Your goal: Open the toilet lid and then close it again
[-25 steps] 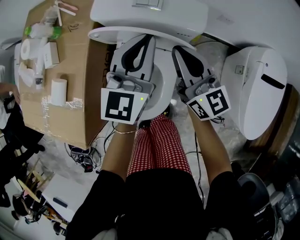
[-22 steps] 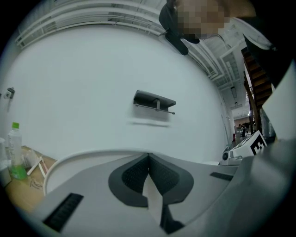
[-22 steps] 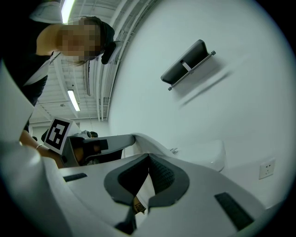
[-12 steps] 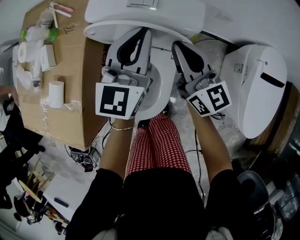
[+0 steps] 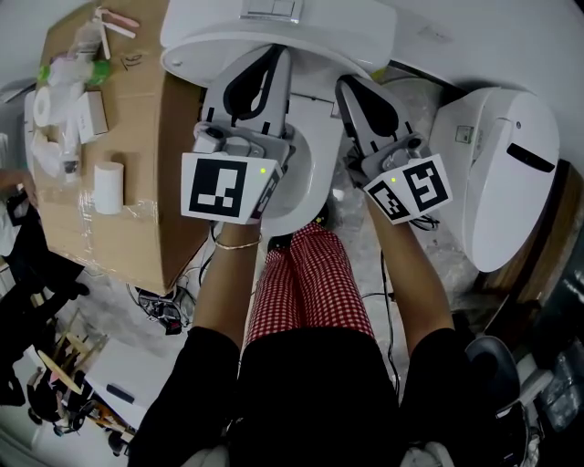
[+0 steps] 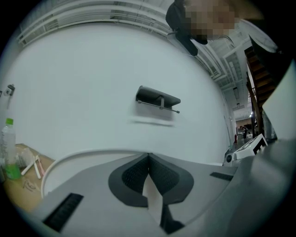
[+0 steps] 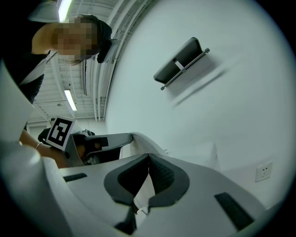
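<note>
Closed tip to tip at the left gripper [image 6: 148, 156], nosed up to the rim of the toilet lid [image 6: 69, 161]. Same at the right gripper [image 7: 148, 157], just beside. Tilted up off the seat [image 5: 315, 155], close to the tank [image 5: 365, 23]. Left of that, a cardboard box [image 5: 137, 109].

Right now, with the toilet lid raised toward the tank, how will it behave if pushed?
The toilet lid looks like rigid moulded plastic: likely swings as one piece. Glossy surface: may slide against the left gripper and right gripper.
</note>
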Demonstrator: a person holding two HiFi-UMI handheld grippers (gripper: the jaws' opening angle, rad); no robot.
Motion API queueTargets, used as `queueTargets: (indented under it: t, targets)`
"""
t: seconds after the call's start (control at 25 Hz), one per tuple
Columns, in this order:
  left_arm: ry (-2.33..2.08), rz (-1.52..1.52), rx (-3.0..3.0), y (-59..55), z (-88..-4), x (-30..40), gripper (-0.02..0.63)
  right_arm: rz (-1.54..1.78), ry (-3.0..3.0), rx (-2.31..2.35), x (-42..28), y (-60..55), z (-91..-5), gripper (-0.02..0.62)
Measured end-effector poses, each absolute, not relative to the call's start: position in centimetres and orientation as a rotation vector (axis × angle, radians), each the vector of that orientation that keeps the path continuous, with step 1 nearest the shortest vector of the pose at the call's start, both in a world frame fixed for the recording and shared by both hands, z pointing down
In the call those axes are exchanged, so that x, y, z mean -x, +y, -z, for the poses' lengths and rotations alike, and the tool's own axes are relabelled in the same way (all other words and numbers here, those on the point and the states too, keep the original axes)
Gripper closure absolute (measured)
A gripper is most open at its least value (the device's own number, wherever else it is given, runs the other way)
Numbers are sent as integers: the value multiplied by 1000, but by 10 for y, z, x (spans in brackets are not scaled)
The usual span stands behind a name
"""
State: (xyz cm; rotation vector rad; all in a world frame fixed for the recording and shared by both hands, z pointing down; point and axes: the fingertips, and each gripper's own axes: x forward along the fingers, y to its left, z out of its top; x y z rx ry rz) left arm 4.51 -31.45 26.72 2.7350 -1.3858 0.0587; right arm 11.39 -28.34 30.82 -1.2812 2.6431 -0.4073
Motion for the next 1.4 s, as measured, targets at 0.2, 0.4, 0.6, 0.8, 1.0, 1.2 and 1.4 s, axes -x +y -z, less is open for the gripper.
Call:
queueTargets:
  t: [0.2,0.4,0.6,0.8,1.0,1.2,1.4]
  targets:
    - [-1398,-96,-2737,-321,-268,-46,598,418,2637,1276,-116,-289,-309,575]
    - [-1404,-80,-2730,-326,-269,-48,598,427,2645,1278,-120,-292,-313,575]
    - [-1400,-84,-2733,-329,-268,-49,598,431,2637,1284,-122,-293,-314,575]
    - [-1384,-85,-2738,-332,-270,-49,598,427,2631,1297,-123,-295,-314,575]
    - [-1391,-109,-2730,-336,-270,-51,598,425,2623,1311,-126,-296,-312,575]
    - [-1372,-96,-2735,-339,-269,-52,598,428,2624,1321,-127,-296,-310,575]
    - [-1372,-121,-2744,-334,-269,-50,598,432,2630,1328,-126,-291,-307,575]
